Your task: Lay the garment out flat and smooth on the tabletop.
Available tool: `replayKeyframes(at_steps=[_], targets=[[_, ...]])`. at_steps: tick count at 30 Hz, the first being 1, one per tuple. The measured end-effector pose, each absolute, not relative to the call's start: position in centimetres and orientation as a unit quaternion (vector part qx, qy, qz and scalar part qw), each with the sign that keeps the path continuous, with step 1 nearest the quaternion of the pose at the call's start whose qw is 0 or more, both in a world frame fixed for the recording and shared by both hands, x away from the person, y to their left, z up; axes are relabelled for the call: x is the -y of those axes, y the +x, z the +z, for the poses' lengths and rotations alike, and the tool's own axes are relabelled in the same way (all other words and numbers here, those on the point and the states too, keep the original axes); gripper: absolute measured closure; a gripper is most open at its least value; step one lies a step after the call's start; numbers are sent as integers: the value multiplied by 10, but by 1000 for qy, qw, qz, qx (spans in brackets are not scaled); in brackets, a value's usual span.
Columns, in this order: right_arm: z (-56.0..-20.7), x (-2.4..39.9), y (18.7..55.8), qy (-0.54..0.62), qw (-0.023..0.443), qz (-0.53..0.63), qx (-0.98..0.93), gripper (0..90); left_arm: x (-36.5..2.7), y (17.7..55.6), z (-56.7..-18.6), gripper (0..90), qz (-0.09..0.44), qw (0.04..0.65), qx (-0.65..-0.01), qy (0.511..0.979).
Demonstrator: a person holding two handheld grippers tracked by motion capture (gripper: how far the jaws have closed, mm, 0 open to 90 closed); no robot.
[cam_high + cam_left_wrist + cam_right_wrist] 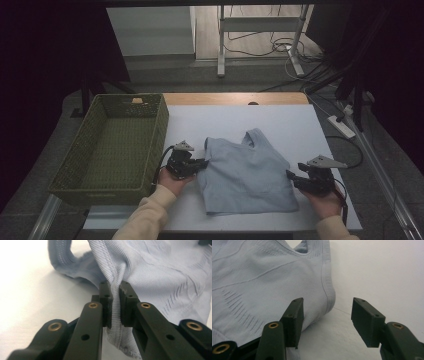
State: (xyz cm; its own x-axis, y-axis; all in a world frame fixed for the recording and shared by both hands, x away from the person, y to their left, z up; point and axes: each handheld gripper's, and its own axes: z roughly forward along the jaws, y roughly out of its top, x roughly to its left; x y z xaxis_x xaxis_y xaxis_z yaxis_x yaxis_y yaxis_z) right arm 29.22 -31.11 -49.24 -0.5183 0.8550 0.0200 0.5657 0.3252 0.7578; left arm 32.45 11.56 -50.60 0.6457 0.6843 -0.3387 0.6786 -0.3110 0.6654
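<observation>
The left gripper (115, 293) fingers (106, 300) pinch a ribbed edge of the pale blue top (247, 172), which lies on the white counter (300, 125). The right gripper (327, 315) fingers (295, 317) stand spread, the top's other edge just beside one finger.

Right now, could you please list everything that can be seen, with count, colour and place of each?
garment: one, light blue, flat on the sheet, between the two tongs.
basket: one, olive green woven, left of the garment, nothing seen inside.
sheet: one, white, covers the table.
table: one, wooden edge visible behind the sheet.
power strip: one, white, on the floor at the right.
frame legs: grey, on the floor behind the table.
left tongs: black, shut on the garment's ribbed edge.
right tongs: black, open, at the garment's right edge.
sleeves: two, cream, at the bottom.
</observation>
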Motion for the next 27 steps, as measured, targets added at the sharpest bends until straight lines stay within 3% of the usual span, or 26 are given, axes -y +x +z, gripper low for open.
replayKeyframes(at_steps=[22,25,27], targets=[[-491,305,291,444,192,376,-790,433,-123,327,-504,798,24,424,-436,793],[-491,305,291,444,193,376,-790,433,-123,325,-500,699,41,427,-442,788],[-491,305,291,443,193,376,-791,433,-125,324,-497,548,39,436,-447,780]])
